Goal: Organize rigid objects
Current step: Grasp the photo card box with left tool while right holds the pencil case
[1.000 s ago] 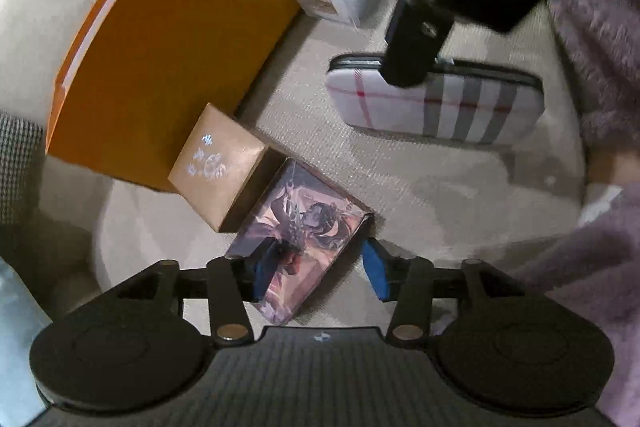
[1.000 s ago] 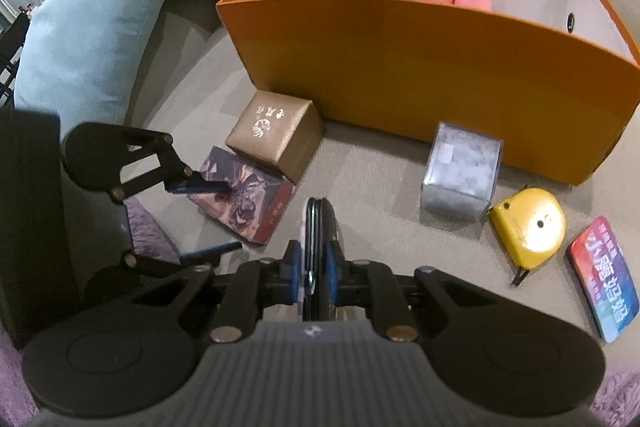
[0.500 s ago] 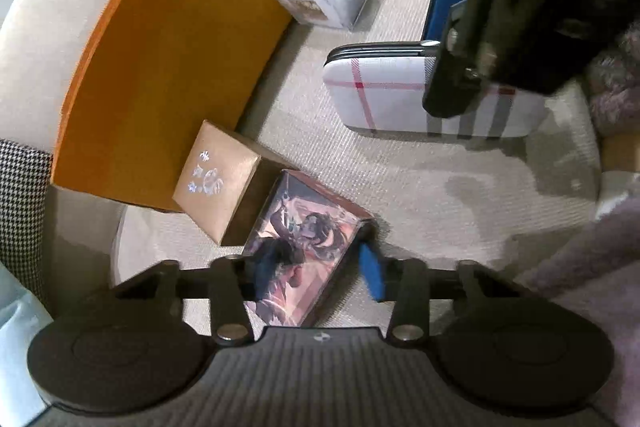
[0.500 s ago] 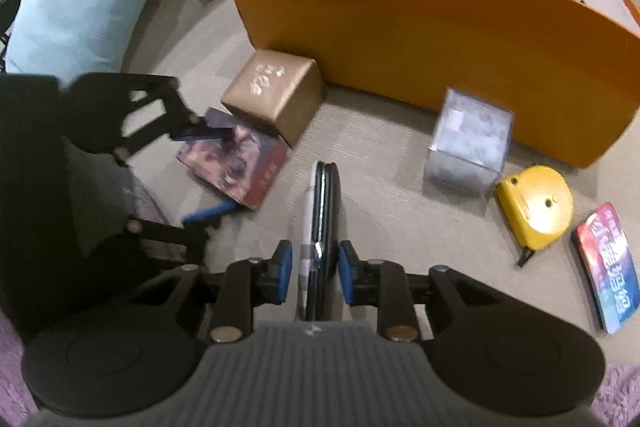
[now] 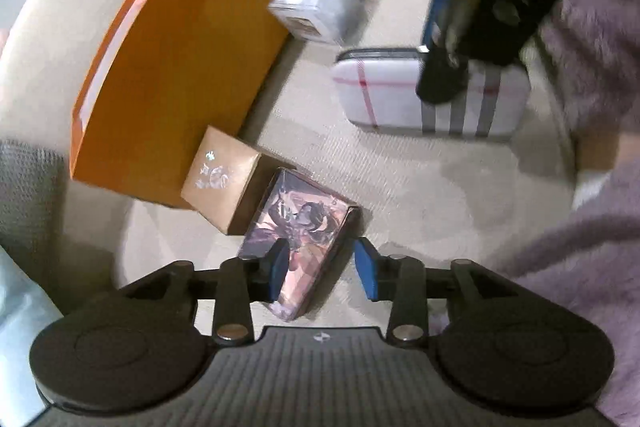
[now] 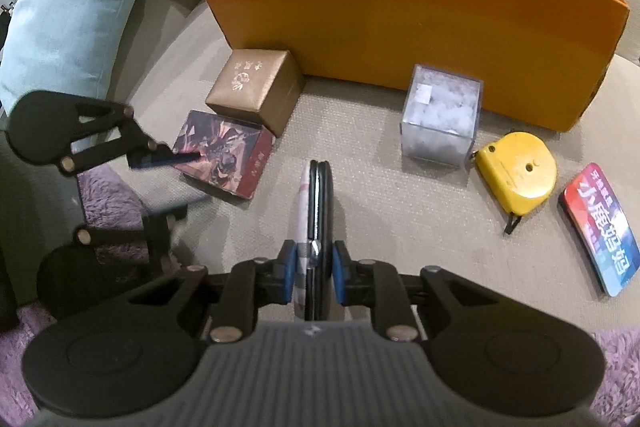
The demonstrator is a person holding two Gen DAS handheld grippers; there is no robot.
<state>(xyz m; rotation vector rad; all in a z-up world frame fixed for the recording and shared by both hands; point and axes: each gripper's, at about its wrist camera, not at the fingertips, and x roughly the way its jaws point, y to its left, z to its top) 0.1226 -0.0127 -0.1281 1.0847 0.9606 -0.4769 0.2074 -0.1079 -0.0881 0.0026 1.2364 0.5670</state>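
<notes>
Straddling an illustrated card box (image 5: 298,239) on the sofa cushion (image 6: 376,187), the left gripper (image 5: 322,269) has its fingers opening, pads off the box. At 2 o'clock, the right gripper (image 6: 314,273) fingers are closing on an upright plaid case (image 6: 316,227).

On the flat red-and-blue card (image 6: 599,231) at your right you can read large white Chinese characters — 小屋妈妈, it seems. The gold box (image 6: 253,88) carries pale characters too — too small to read.
</notes>
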